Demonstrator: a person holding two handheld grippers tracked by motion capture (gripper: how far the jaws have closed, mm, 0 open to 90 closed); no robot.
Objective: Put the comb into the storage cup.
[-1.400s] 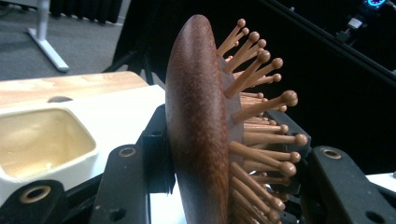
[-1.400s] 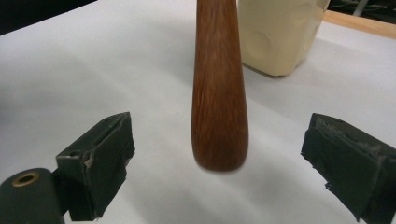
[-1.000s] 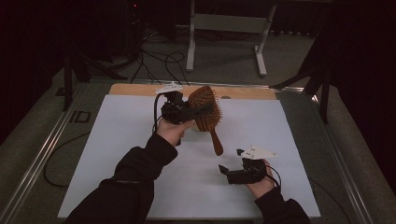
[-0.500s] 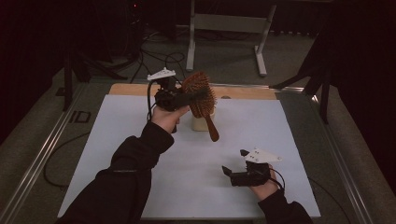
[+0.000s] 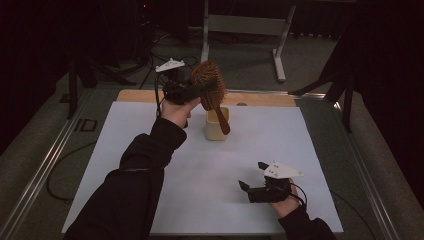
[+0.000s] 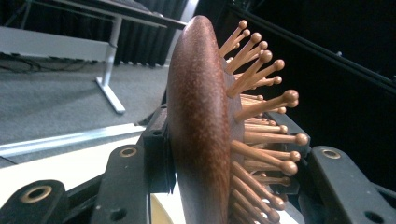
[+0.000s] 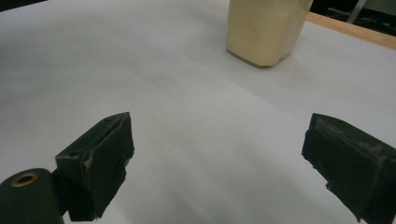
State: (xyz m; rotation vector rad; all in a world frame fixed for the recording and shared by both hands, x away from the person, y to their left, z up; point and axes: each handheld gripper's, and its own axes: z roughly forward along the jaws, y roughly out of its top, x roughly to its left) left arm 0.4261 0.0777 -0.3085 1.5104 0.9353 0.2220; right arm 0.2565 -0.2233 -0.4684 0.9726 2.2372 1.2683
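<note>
While the left gripper [image 5: 196,91] is clamping the head of a wooden hairbrush [image 5: 210,90] above the far middle of the table, the brush is hanging tilted: its oval head is sitting up and slightly left, and its handle is slanting down to the right and toward the near side, so the long axis is running steeply from upper left to lower right. The handle's end is showing over the open top of a pale cream container [image 5: 216,125] that is standing on the white sheet [image 5: 210,170]; whether the handle is touching it cannot be told.

From the left gripper view, the hairbrush [image 6: 201,140] is presenting its edge: a smooth, speckled reddish-brown wooden back curving like a shallow dome on the left, and rows of slim wooden pins with rounded ball tips sticking out to the right. The black jaws are pressing on the head from both sides, one against the back and one among the pins.

Near the right front corner of the sheet, the right gripper [image 5: 246,187] is resting low with its jaws standing wide apart and nothing between them. In the right gripper view, its worn black pads [image 7: 100,163] are looking matte and scuffed, and the container [image 7: 266,30], with softly rounded corners, is standing beyond them.
</note>
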